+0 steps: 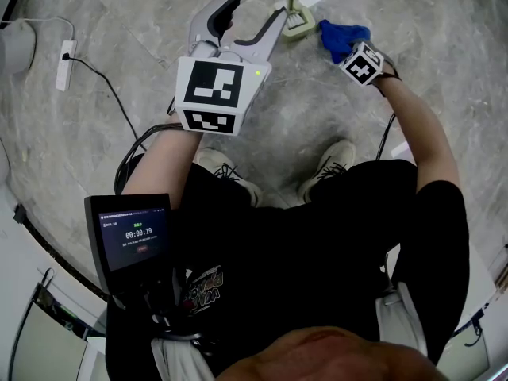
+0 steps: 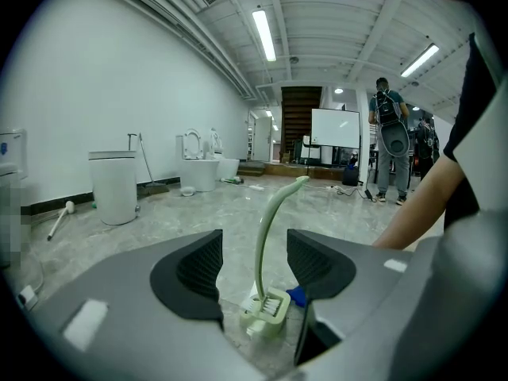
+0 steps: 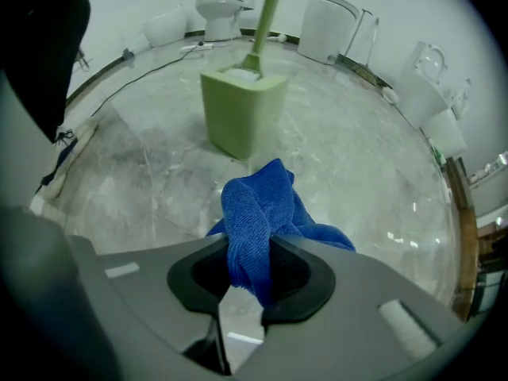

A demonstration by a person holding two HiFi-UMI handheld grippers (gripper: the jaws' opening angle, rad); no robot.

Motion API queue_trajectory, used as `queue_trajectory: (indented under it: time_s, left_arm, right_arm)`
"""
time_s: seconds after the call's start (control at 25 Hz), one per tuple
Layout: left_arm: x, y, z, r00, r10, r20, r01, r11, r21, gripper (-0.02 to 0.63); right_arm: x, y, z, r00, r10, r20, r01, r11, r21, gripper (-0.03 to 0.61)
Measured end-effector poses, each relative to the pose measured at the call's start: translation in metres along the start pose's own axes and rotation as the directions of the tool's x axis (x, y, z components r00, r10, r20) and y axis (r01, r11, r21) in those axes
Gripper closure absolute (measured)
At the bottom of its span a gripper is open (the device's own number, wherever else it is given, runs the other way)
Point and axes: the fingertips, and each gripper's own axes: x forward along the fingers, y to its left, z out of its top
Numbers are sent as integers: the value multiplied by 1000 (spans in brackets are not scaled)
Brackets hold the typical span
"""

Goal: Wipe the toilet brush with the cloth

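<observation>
- Right gripper [image 3: 248,264] is clamped on the blue cloth [image 3: 258,205], near the green holder [image 3: 238,109]
- Toilet brush [image 2: 268,228] stands in the holder on the floor
- Left gripper [image 2: 254,252] has its jaws wide and empty, with the handle ahead of them, untouched
- Step: approach, wiping not yet begun
- Next, likely: steady the handle and bring the cloth onto it

The head view looks steeply down on the left gripper [image 1: 255,6] and right gripper [image 1: 343,48]. Each gripper view looks along its own jaws. All three share the toilet brush holder [image 2: 266,317] just ahead.
</observation>
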Motion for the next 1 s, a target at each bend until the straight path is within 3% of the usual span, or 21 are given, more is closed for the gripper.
queue_trajectory:
  time_s: [0.24,0.52,0.64,0.76,0.84,0.88,1.0]
  left_arm:
    - [0,0,1,1000,-2,-2,2,1000,2,357]
    - [1,1,0,1000,-5,-8,6,1000,4,357]
    - [1,1,-1,1000,-3,-10,3,1000,4,357]
    - [2,2,1,1000,-1,-4,1,1000,-1,357]
    - [3,1,3,1000,-3,1,3,1000,-3,357]
    - [3,0,3,1000,-4,3,4,1000,-5,357]
    - [3,-1,3,1000,-5,5,5,1000,-6,357]
  right_arm:
    - [-7,-64,-45,984,-140,-109,157,972,177,486]
    - [-14,-71,-55,987,-131,-94,152,948,279,483]
    - [-23,-66,-42,993,-119,-23,120,944,309,465]
    - [-35,-52,-16,992,-43,117,-1,937,348,418]
    - [-46,-47,5,977,-19,212,-55,939,338,362]
    - [-52,-46,14,970,-15,244,-68,942,328,293]
    - [-81,-44,51,932,-16,362,-111,938,328,328]
